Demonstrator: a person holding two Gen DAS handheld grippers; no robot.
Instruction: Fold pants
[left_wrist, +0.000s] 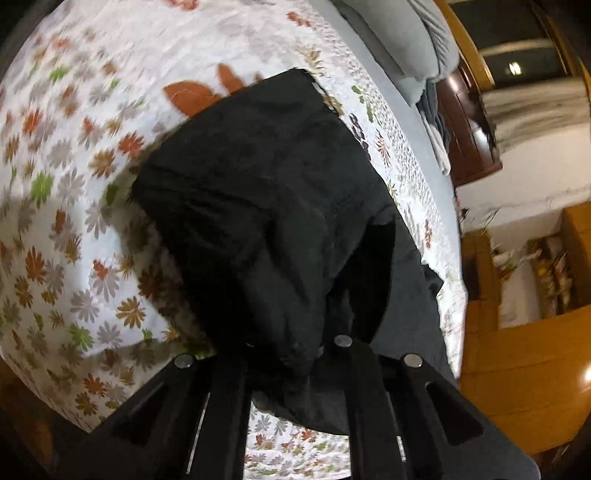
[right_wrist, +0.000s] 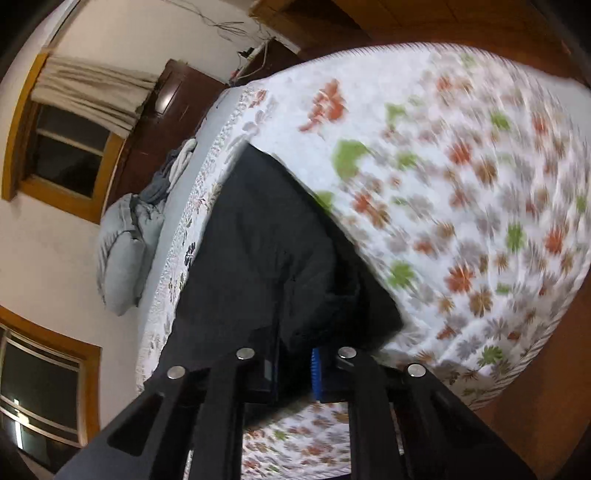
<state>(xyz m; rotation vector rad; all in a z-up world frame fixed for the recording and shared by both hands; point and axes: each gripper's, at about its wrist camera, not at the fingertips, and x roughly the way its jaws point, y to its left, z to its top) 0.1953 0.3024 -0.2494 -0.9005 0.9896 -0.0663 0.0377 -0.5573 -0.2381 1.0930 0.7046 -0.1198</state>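
Observation:
Black pants (left_wrist: 258, 192) lie on a bed with a white floral quilt (left_wrist: 66, 206). In the left wrist view their near end is bunched up between the fingers of my left gripper (left_wrist: 295, 354), which is shut on the cloth. In the right wrist view the same pants (right_wrist: 251, 236) stretch away from my right gripper (right_wrist: 295, 354). It is shut on their near edge, with a blue pad (right_wrist: 316, 373) showing beside the dark fabric. The fingertips of both grippers are hidden by the pants.
Grey pillows (right_wrist: 122, 251) and a heap of grey clothes (right_wrist: 173, 173) sit at the head of the bed. A dark wooden cabinet (left_wrist: 469, 129) stands beyond. Windows with wooden frames (right_wrist: 62, 155) line the wall. Wooden floor (left_wrist: 517, 387) lies beside the bed edge.

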